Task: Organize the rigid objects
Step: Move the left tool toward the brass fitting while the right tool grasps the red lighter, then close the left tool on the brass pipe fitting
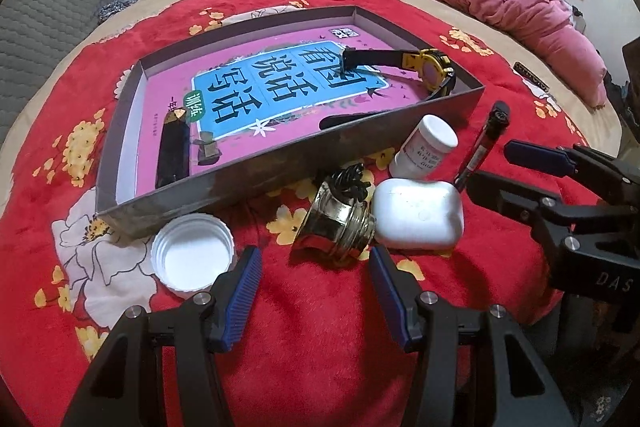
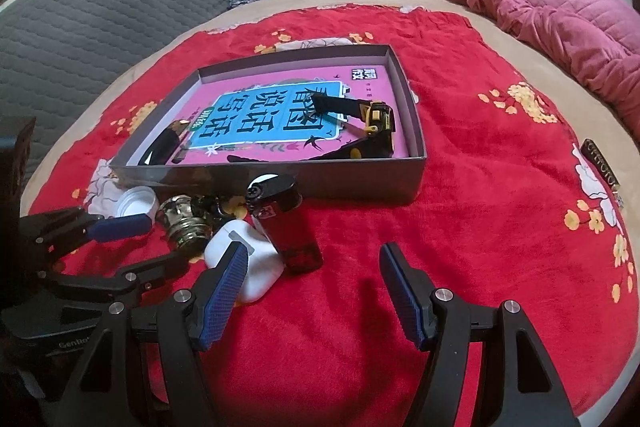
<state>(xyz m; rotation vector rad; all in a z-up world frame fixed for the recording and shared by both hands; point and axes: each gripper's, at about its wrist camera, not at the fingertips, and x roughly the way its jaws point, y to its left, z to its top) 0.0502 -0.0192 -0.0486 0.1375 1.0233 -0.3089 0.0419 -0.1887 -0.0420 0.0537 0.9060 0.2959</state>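
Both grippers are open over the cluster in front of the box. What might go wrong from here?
1. The brass fitting lies touching the white case, so the left gripper closing on it may shove the case.
2. The lighter stands upright against the case and could topple.
3. The right gripper hovers close to the left one; their fingers might collide.

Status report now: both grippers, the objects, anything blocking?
Left gripper open, empty, facing gold lamp base. Right gripper open, empty, near lighter. Watch already inside box. Earbud case crowds the lamp base.
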